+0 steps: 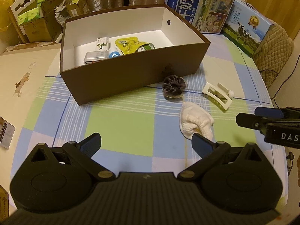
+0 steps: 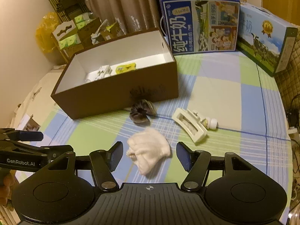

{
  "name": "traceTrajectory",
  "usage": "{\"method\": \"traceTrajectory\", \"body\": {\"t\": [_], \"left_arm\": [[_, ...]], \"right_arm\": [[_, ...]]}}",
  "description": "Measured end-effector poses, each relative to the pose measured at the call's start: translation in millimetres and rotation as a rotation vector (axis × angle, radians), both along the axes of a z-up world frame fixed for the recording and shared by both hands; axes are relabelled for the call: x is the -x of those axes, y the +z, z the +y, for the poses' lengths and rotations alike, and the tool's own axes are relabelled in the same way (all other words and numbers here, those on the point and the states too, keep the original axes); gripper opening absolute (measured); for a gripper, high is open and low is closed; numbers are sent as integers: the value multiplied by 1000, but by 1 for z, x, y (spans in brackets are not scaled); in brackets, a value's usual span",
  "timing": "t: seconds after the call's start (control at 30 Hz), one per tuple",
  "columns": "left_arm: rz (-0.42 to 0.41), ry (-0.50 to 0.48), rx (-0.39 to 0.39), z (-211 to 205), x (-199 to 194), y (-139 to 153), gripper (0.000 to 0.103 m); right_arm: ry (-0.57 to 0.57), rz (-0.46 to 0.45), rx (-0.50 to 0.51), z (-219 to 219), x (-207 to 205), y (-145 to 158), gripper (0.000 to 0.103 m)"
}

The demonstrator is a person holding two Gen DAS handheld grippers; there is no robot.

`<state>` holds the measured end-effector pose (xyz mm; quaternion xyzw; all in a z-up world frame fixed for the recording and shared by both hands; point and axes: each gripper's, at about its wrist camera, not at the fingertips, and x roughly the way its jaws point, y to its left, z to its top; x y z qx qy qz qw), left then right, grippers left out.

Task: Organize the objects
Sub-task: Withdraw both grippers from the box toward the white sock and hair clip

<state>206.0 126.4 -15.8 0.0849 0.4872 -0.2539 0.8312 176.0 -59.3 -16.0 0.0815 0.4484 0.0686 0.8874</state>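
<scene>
Cloth (image 2: 149, 150): lies between the wide fingers of the right gripper (image 2: 149, 156), not held.
Left gripper (image 1: 146, 146): wide, empty.
Box (image 2: 116, 97): ahead, beyond the scrunchie (image 2: 142, 112).
Risk: soft cloth may slip if pinched at one edge.

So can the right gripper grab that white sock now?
Probably yes. The right gripper is open, its fingers on either side of the white sock, and nothing lies between them on the checked cloth.

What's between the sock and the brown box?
The dark scrunchie, lying against the box front; bare checked cloth separates it from the sock. Right wrist view.
</scene>
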Motion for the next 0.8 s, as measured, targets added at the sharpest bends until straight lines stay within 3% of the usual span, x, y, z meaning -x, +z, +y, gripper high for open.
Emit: {"method": "traceTrajectory", "body": {"t": [0.8], "left_arm": [[49,-51,-22,-32,7,-16,101]], "right_arm": [[-72,99,23,-31,15,-25,60]]}}
